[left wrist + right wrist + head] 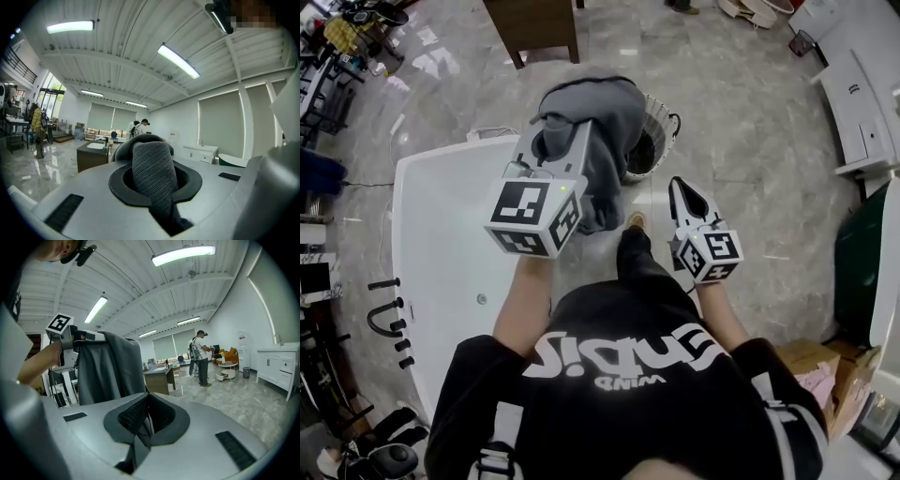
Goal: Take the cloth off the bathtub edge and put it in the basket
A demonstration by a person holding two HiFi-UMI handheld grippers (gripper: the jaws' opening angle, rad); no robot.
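A grey cloth (605,127) hangs from my left gripper (551,139), whose jaws are shut on it; its folds drape down in front of the white basket (656,141) on the floor and hide part of the rim. In the left gripper view the ribbed cloth (152,173) fills the gap between the jaws. The white bathtub (417,234) lies to the left, below my left arm. My right gripper (680,186) is to the right of the cloth, shut, with nothing in it (144,423). From the right gripper view the cloth (108,369) hangs at the left.
A dark wooden cabinet (534,28) stands beyond the basket. Black taps (394,319) sit on the tub's left rim. A green bin (862,253) and a cardboard box (825,370) are at the right. People (199,357) stand far off on the marble floor.
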